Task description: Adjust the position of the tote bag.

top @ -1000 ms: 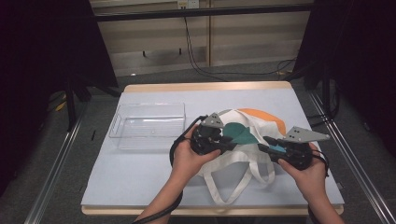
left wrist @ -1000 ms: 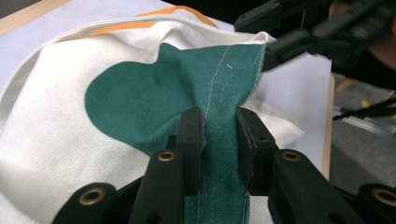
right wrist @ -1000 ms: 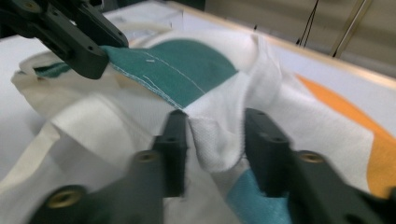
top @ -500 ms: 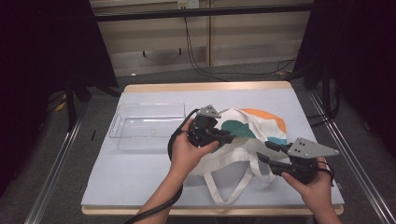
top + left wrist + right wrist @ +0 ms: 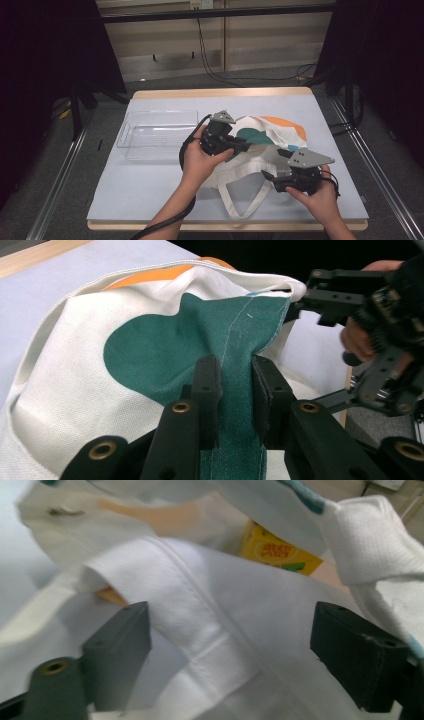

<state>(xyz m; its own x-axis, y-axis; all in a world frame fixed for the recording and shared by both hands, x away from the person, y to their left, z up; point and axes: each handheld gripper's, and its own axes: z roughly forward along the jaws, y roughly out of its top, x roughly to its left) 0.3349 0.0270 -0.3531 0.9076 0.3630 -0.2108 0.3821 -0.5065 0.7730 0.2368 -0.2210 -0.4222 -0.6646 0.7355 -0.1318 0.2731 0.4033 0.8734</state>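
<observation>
Since a second ago your right claw [image 5: 270, 179] has dropped away from the bag's rim toward the near edge of the desk [image 5: 150, 200], and its jaws have just been opening: they now stand released and wide, with a white fold of the tote bag [image 5: 260, 145] lying between them but not pinched. Your left claw [image 5: 239, 145] is clenched on the green patch [image 5: 165, 350] of the upper rim, holding the mouth lifted.

Keep that left grip steady and slightly raised so the opening stays a tunnel. Inside, the right gripper view shows a yellow carton [image 5: 277, 550] deep in the bag, partly hidden by the cloth. Judging from that, your next job is to get the right claw past the loose fold and the strap [image 5: 245, 197] without snagging. Go in low along the bottom layer, jaws wide, and close only once both pads flank the carton and no fabric. The clear tray [image 5: 155, 135] sits well apart at the left, a likely place to set it down
</observation>
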